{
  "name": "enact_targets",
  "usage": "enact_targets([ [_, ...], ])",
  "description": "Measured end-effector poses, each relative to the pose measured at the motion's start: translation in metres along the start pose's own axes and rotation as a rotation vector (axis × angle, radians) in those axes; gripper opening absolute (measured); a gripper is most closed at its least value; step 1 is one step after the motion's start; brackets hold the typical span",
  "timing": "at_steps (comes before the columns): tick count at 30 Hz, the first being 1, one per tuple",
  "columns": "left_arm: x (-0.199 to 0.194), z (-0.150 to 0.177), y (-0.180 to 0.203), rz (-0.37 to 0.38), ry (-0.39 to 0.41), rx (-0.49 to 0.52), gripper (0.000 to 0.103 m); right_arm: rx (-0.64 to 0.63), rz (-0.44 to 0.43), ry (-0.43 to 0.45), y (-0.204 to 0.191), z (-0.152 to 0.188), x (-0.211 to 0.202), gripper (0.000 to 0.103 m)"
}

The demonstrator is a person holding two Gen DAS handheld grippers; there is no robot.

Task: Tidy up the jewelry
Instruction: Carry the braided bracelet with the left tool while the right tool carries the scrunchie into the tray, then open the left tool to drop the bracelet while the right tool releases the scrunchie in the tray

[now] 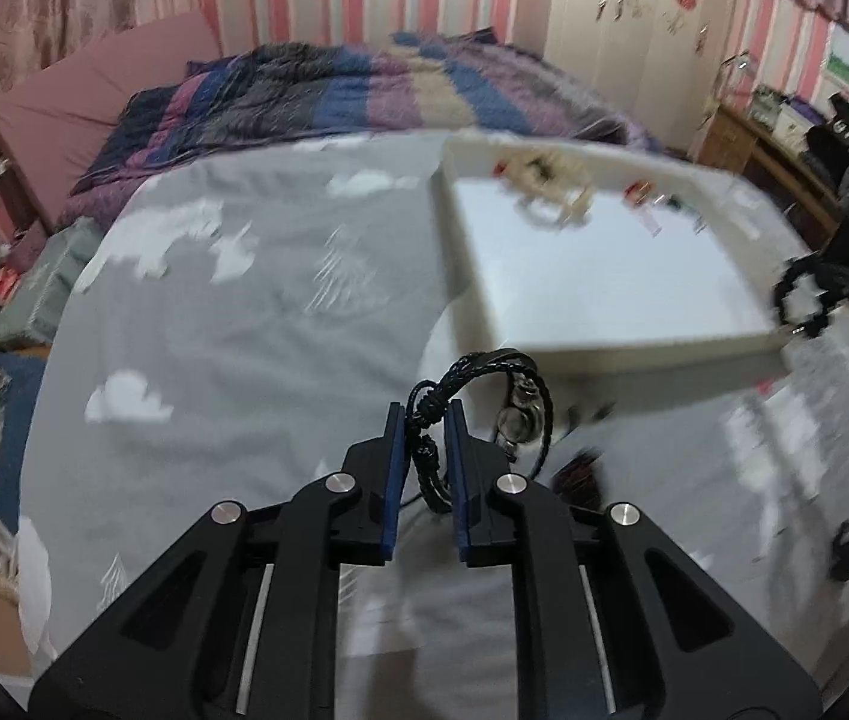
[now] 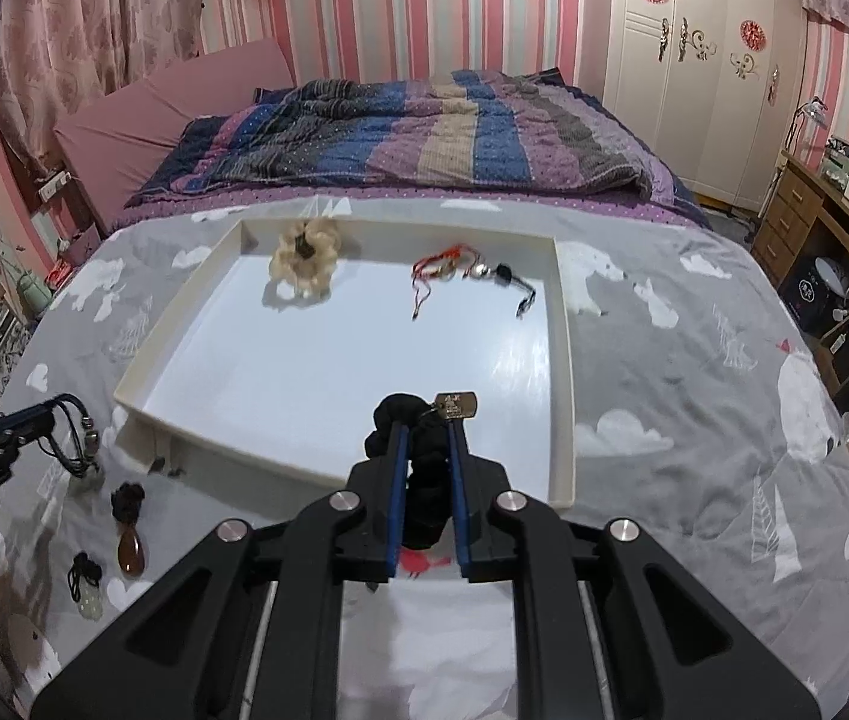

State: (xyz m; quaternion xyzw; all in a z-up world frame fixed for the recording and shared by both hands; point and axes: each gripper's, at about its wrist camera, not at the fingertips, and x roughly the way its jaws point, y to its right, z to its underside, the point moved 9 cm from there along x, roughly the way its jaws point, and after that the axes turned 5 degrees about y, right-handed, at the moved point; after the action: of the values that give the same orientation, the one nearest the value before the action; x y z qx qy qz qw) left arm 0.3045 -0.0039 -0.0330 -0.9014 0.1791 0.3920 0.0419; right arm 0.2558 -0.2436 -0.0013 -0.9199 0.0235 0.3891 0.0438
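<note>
My left gripper (image 1: 427, 414) is shut on a black braided cord bracelet (image 1: 546, 414) with a clear bead, lifted above the grey bedspread (image 1: 244, 360) just left of the white tray (image 1: 604, 354). In the right wrist view that left gripper (image 2: 34, 420) shows at the left edge with the bracelet (image 2: 79, 429) hanging from it. My right gripper (image 2: 427, 429) is shut on a black cord necklace (image 2: 388, 411) with a metal tag (image 2: 454, 405), over the near part of the tray (image 2: 562, 360). A cream bead bracelet (image 2: 304, 264), a red string bracelet (image 2: 442, 267) and a black cord with a silver bead (image 2: 502, 273) lie at the tray's far end.
A brown teardrop pendant (image 2: 131, 552) and a pale pendant on a black cord (image 2: 88, 597) lie on the bedspread left of the tray. A striped quilt (image 2: 424, 132) is bunched behind it. A wooden desk (image 2: 814, 228) stands at the right.
</note>
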Motion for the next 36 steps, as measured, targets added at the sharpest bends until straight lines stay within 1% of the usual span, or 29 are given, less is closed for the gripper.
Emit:
enact_targets([
  [3, 0.002, -0.018, 0.013, 0.045, 0.009, -0.007, 0.012, 0.005, 0.004, 0.003, 0.004, -0.011, 0.009, 0.013],
  [5, 0.011, -0.034, 0.026, 0.068, 0.012, 0.001, 0.012, 0.015, -0.001, -0.006, 0.006, -0.017, 0.020, 0.013],
  [8, 0.036, -0.051, 0.041, 0.116, -0.022, -0.029, 0.012, 0.018, 0.010, -0.015, 0.011, -0.027, 0.039, 0.013],
  [9, 0.045, -0.055, 0.046, 0.120, -0.033, -0.034, 0.012, 0.018, 0.021, -0.016, 0.014, -0.031, 0.045, 0.013],
  [14, 0.094, -0.085, 0.054, 0.073, -0.076, -0.035, 0.012, 0.027, 0.041, -0.025, 0.027, -0.052, 0.083, 0.013],
  [18, 0.133, -0.101, 0.056, 0.036, -0.120, -0.034, 0.012, 0.040, 0.057, -0.041, 0.036, -0.062, 0.112, 0.013],
  [22, 0.166, -0.109, 0.048, -0.017, -0.157, -0.039, 0.012, 0.049, 0.044, -0.049, 0.037, -0.069, 0.141, 0.013],
  [25, 0.186, -0.112, 0.040, -0.045, -0.187, -0.060, 0.012, 0.037, 0.057, -0.061, 0.037, -0.073, 0.159, 0.013],
  [29, 0.194, -0.114, 0.037, -0.069, -0.186, -0.052, 0.012, 0.027, 0.088, -0.093, 0.042, -0.069, 0.174, 0.013],
  [33, 0.194, -0.115, 0.037, -0.098, -0.187, -0.021, 0.013, 0.060, 0.085, -0.134, 0.049, -0.061, 0.186, 0.013],
  [36, 0.193, -0.115, 0.037, -0.101, -0.194, -0.012, 0.014, 0.068, 0.080, -0.156, 0.051, -0.058, 0.190, 0.017],
])
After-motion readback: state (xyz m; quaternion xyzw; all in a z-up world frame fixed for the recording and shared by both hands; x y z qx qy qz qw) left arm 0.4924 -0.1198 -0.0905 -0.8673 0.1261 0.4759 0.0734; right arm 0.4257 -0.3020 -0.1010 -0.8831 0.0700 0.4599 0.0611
